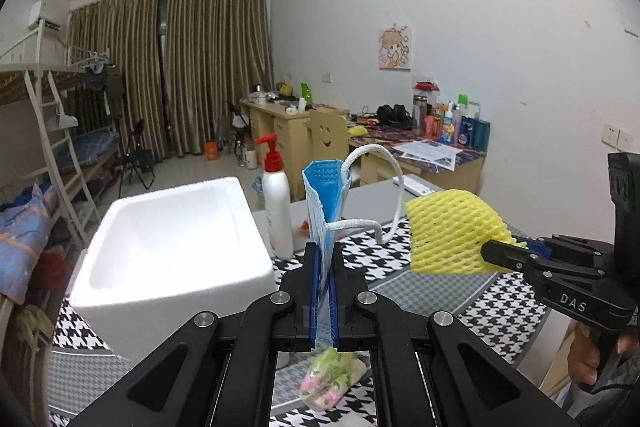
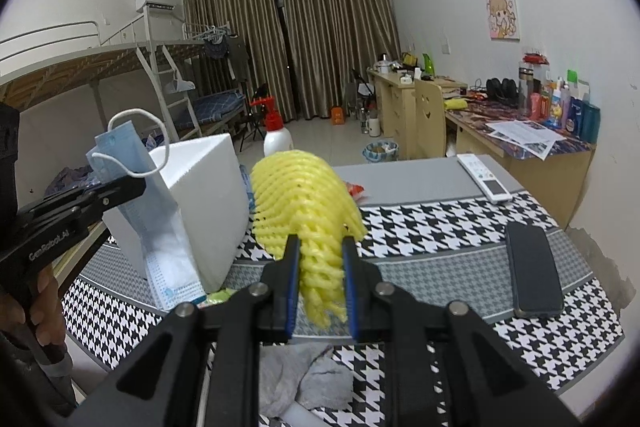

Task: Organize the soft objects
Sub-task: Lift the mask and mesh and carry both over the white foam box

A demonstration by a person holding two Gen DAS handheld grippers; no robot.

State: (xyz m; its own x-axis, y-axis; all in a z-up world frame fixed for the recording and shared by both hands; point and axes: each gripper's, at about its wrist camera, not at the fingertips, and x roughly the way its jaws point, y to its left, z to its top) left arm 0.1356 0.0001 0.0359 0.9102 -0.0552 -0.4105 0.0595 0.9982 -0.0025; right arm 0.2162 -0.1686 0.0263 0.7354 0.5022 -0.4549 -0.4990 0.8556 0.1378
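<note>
My left gripper (image 1: 325, 251) is shut on a blue face mask (image 1: 325, 199), held upright above the table with its white ear loops hanging free; the mask also shows in the right wrist view (image 2: 132, 163). My right gripper (image 2: 319, 247) is shut on a yellow foam fruit net (image 2: 304, 195), held in the air; it also shows in the left wrist view (image 1: 452, 235). A white foam box (image 1: 172, 247), open and empty, stands on the table left of both grippers, and shows in the right wrist view (image 2: 204, 195). A grey cloth (image 2: 304, 379) lies below my right gripper.
A white pump bottle (image 1: 278, 211) stands behind the box. A green and pink packet (image 1: 332, 379) lies under my left gripper. A black phone (image 2: 536, 267) and a white remote (image 2: 484, 177) lie on the right of the houndstooth tablecloth (image 2: 440, 227).
</note>
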